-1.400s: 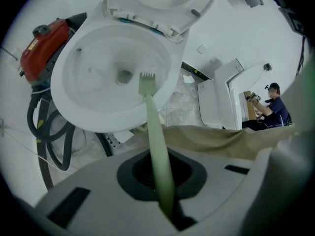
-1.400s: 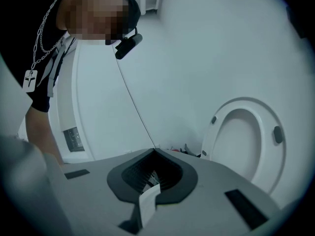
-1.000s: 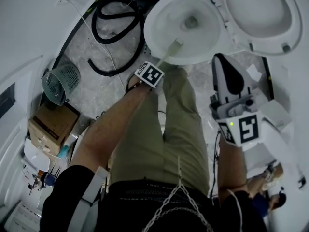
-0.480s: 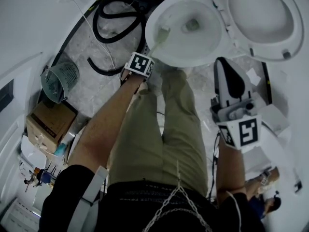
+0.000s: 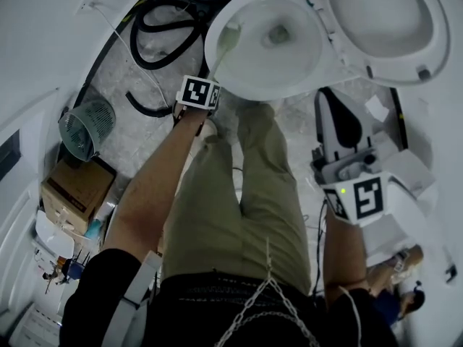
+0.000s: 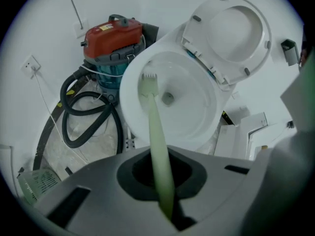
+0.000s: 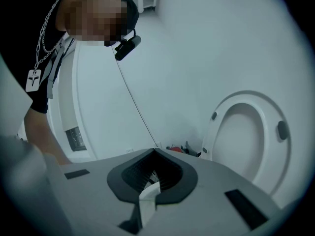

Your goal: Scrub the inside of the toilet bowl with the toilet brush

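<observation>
— Checked the left tool (image 5: 210,79)?
— Closed tight round the pale-green handle of the toilet brush (image 6: 148,85), with no gap showing at the jaws.
— And found the bristle end where?
— Inside the toilet bowl (image 5: 249,89), up at the left inner wall just under the rim, well to the side of the drain (image 5: 278,33). Cannot tell whether touching the porcelain or just off it.
— Noted anything about the right tool (image 5: 334,100)?
— Held apart from the bowl, to the right of the khaki trouser leg (image 5: 246,179), pointing up toward the raised seat (image 5: 383,20). Jaws drawn together, pinching a small white strip (image 7: 147,200) that sticks out between them.
— Touching the bowl at all?
— No, clear of it, near the base on the right side.
— Seen anything else down on the floor?
— Left of the bowl, a red vacuum cleaner (image 6: 113,36) with a looped black hose (image 5: 163,45). Nearer, a mesh waste basket (image 5: 81,127), and a cardboard box (image 5: 76,186) just beside it.
</observation>
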### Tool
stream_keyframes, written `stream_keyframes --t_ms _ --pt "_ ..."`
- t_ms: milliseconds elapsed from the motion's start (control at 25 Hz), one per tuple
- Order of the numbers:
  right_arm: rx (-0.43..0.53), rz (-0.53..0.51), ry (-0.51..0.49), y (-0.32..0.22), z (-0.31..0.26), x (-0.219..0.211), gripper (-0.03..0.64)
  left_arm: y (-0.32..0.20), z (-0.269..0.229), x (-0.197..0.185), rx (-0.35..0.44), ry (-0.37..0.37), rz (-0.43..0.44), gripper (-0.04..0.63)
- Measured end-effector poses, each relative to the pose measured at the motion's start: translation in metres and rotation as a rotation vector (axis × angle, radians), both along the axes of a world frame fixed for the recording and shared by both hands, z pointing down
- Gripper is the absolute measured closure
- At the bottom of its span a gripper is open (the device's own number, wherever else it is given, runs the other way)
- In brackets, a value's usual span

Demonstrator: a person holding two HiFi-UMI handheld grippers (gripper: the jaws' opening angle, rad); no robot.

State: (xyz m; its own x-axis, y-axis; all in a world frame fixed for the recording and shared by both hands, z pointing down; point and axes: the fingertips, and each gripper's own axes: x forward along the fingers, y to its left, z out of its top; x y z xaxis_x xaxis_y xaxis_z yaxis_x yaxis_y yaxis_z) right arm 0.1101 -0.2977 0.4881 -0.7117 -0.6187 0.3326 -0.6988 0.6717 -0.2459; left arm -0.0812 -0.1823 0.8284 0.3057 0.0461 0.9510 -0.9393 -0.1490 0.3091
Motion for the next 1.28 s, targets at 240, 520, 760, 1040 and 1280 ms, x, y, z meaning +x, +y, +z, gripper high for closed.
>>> stream_keyframes --t_ms 240,520,760,1040,1280 --pt "-0.016 0.008 0.007 -0.004 0.009 0.016 0.614 0.006 0.005 0.06 -0.089 0.135 -0.035 0.595" --pt "-0.014 0.018 0.021 -0.015 0.015 0.038 0.614 0.01 0.033 0.083 -0.249 0.239 -0.262 0.595" --pt "-0.038 0.042 0.006 -0.021 0.023 0.052 0.614 -0.018 0.047 0.082 -0.256 0.227 -0.278 0.595" --pt "-0.056 0.046 0.018 -0.024 0.031 0.064 0.614 -0.048 0.057 0.093 -0.243 0.22 -0.251 0.595" --pt "-0.061 0.071 0.012 -0.026 0.036 0.078 0.614 -0.067 0.064 0.095 -0.189 0.129 -0.116 0.595"
